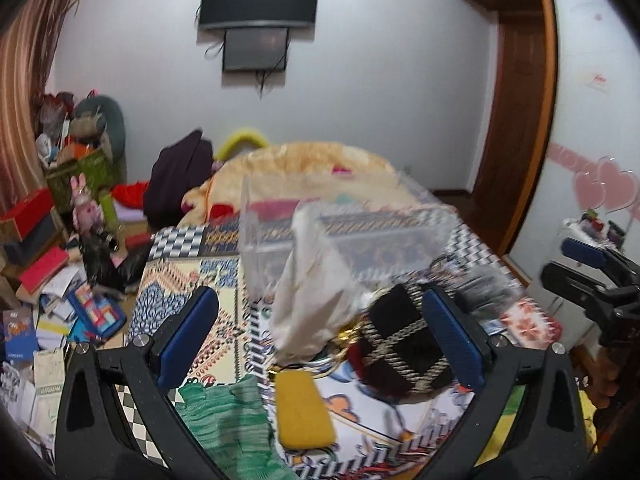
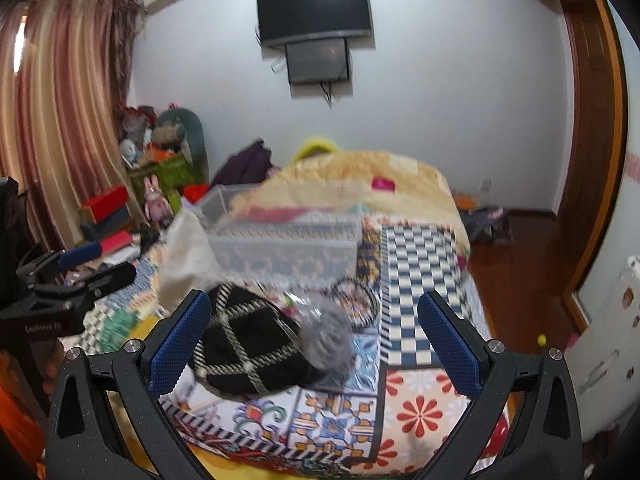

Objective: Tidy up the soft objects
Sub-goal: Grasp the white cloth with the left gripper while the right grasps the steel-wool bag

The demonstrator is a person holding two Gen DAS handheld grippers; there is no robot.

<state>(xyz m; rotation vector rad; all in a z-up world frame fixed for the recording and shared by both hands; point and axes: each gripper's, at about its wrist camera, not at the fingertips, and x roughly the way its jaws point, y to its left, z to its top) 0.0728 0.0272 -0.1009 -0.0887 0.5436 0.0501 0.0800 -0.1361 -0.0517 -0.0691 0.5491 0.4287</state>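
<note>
Both grippers hover over the bed with its patchwork cover; the left gripper has its jaws wide, nothing between them; the right gripper likewise stands wide and empty. A black hat with a grey pompom lies on the cover near a white cloth, a yellow pad and a green knit; a clear bin sits just behind the hat and cloth, the cloth draped against its corner.
</note>
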